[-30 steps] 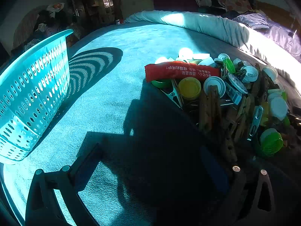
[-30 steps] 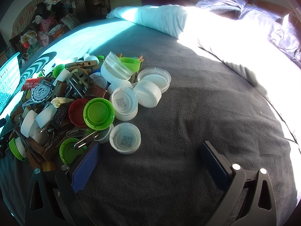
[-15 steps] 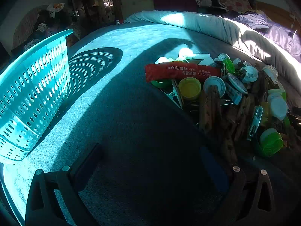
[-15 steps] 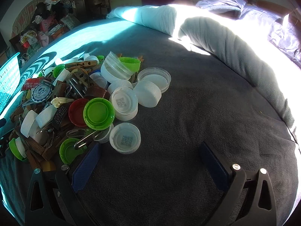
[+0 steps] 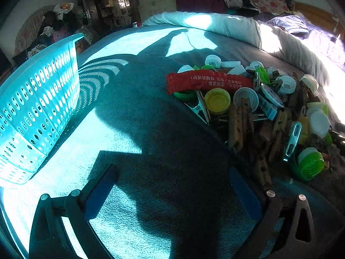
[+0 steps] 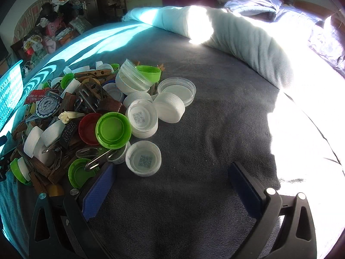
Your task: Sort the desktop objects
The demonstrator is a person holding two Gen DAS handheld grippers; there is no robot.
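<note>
Jaws: left gripper (image 5: 172,196) and right gripper (image 6: 170,190) both wide apart, empty. Pile of caps, clothespins and clips (image 6: 97,116): unsorted on the bed (image 6: 215,118). Basket (image 5: 36,112): nearby, contents unseen. Sorting apparently not begun.

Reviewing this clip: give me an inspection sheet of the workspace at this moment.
Surface: grey blanket, part sunlit, part in shadow.
Job's things: mixed pile of bottle caps, wooden clothespins, metal clips; red sachet at its edge; green cap open side up; turquoise basket apart from the pile.
Clutter: nothing seen beyond the pile.
Grippers: left gripper open, empty, over bare blanket; right gripper open, empty, one finger beside the pile.
Cables: nothing seen.
Surroundings: rolled duvet; cluttered furniture behind.
</note>
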